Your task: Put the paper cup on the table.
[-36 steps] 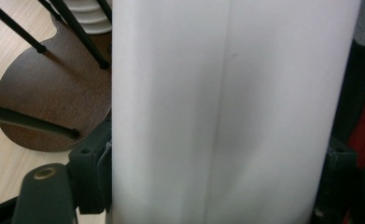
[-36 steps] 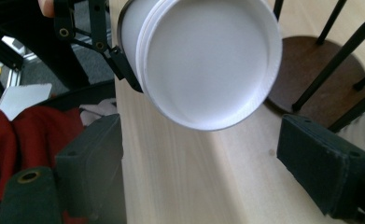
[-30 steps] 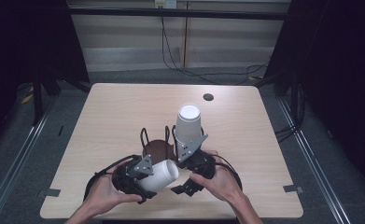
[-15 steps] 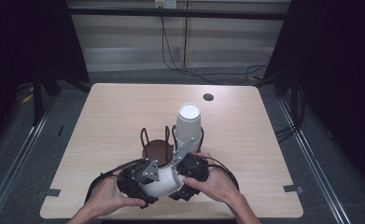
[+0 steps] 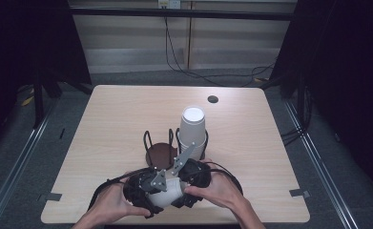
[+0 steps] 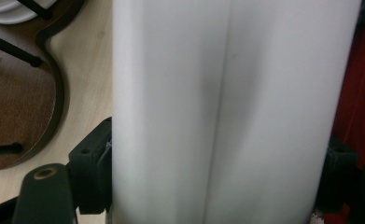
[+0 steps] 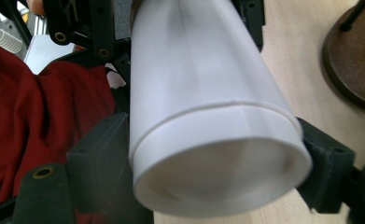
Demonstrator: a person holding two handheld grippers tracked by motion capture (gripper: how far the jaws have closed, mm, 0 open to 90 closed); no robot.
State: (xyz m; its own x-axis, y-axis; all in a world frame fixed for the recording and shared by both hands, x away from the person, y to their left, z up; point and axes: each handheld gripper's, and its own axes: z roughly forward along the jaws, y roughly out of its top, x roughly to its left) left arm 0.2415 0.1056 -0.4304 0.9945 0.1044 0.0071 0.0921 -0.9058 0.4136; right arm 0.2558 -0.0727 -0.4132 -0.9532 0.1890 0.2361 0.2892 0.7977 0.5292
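Observation:
A white paper cup [image 5: 167,194] lies on its side just above the table's front edge, held between both grippers. My left gripper [image 5: 156,196] is shut on it; in the left gripper view the cup's wall [image 6: 227,112] stands between the black pads [image 6: 92,177]. My right gripper [image 5: 180,187] comes in from the right and is shut on the cup's other end [image 7: 217,154], with a pad [image 7: 101,158] pressed on each side. A raised edge rings the cup near that end. The left gripper's jaws [image 7: 84,28] hold its far part.
Behind the hands stands a brown rack [image 5: 161,153] with black wire loops. Its right slot holds an upside-down stack of white cups [image 5: 192,126]. A small dark disc [image 5: 212,99] sits near the far edge of the wooden table [image 5: 103,119]. Cables loop around both hands.
The right gripper has shifted left, from beside the cup onto it. The two grippers now sit close together, and the cup lies a little lower and more hidden between them.

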